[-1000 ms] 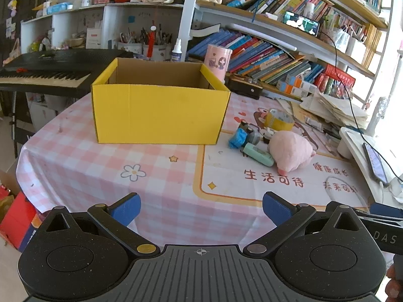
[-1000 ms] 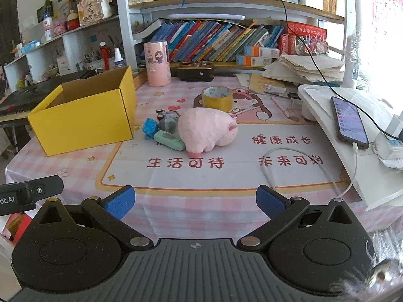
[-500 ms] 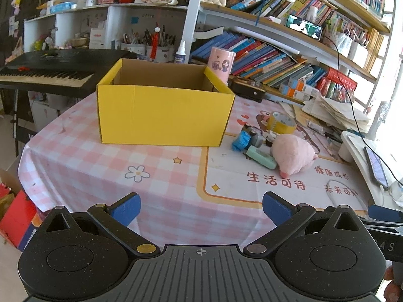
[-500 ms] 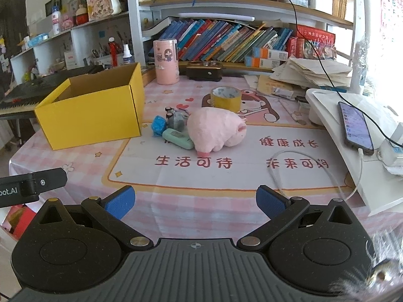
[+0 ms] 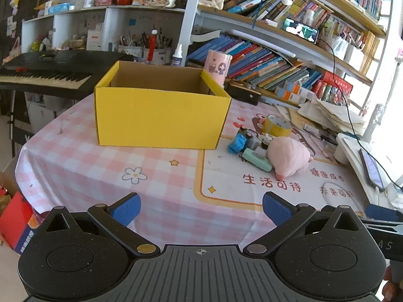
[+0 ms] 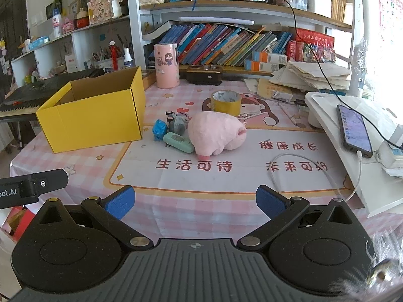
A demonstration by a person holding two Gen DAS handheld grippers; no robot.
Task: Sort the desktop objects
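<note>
Pink checked tablecloth (image 6: 83, 161) under all. Pink plush pig (image 6: 215, 134) at twelve o'clock from right gripper (image 6: 195, 198), nearer than left gripper (image 5: 201, 205); yellow box (image 6: 95, 115) at ten. Both spread wide, empty.

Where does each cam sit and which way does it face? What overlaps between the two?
Left wrist: on the left claw, held at the table's near edge, facing the yellow box head-on; its own open blue fingers show, plus part of the right claw at far right.
Right wrist: on the right claw, further right, facing the pink plush and tape roll; open fingers show, plus part of the left claw at far left.
Shared: box, plush, tape roll, pink cup, bookshelf.
</note>
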